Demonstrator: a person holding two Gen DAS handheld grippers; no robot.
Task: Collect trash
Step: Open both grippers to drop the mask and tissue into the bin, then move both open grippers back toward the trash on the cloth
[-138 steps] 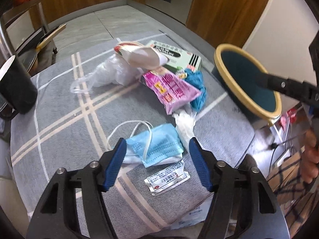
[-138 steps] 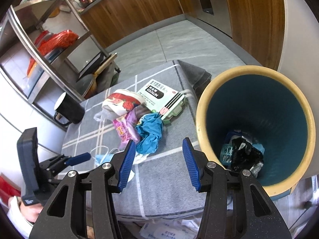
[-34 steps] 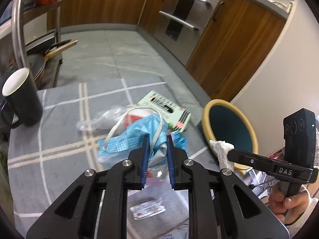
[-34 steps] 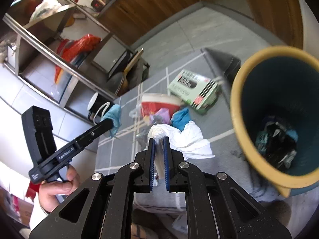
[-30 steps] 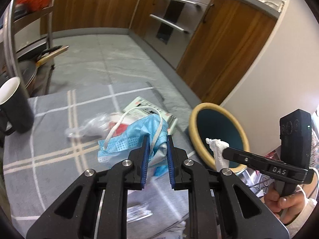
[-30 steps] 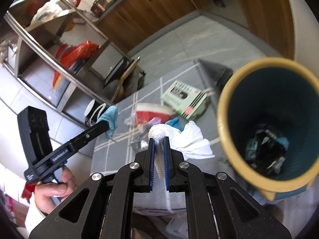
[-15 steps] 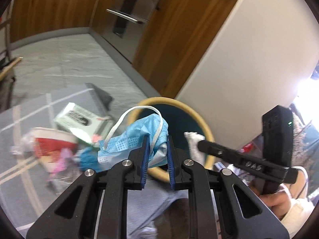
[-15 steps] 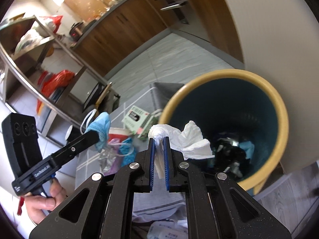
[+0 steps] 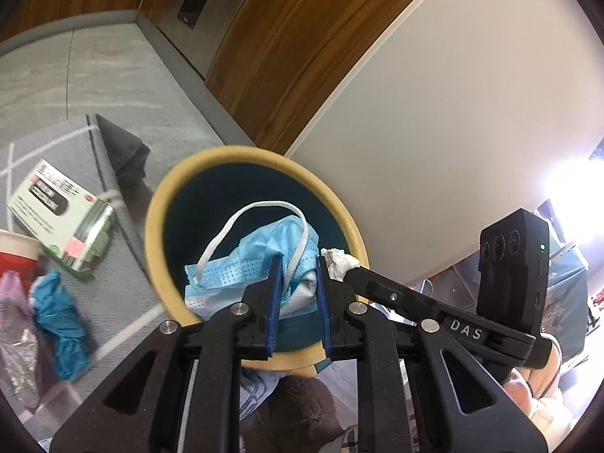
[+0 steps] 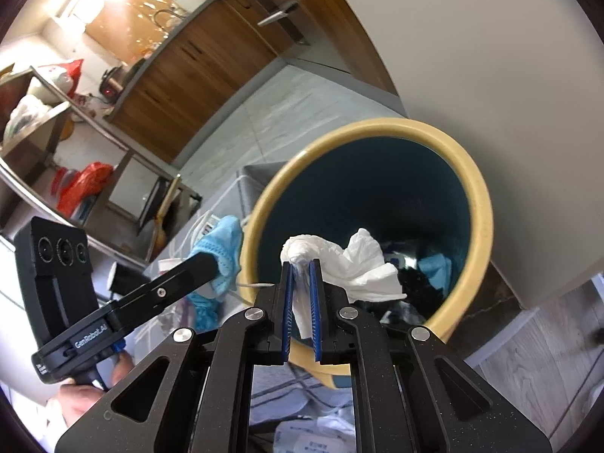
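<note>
Holding both grippers over the bin (image 10: 479,204) so the trash can fall inside: my left gripper (image 9: 296,283) pinches the blue mask (image 9: 260,256), my right gripper (image 10: 301,287) pinches the white tissue (image 10: 355,260).

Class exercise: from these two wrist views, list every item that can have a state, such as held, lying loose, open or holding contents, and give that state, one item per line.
Left gripper: jaws shut on the blue face mask.
Right gripper: jaws shut on the white tissue.
Bin: upright, open, trash already inside.
Green box: lying flat on the grey cloth.
Blue glove: crumpled, loose on the cloth.
</note>
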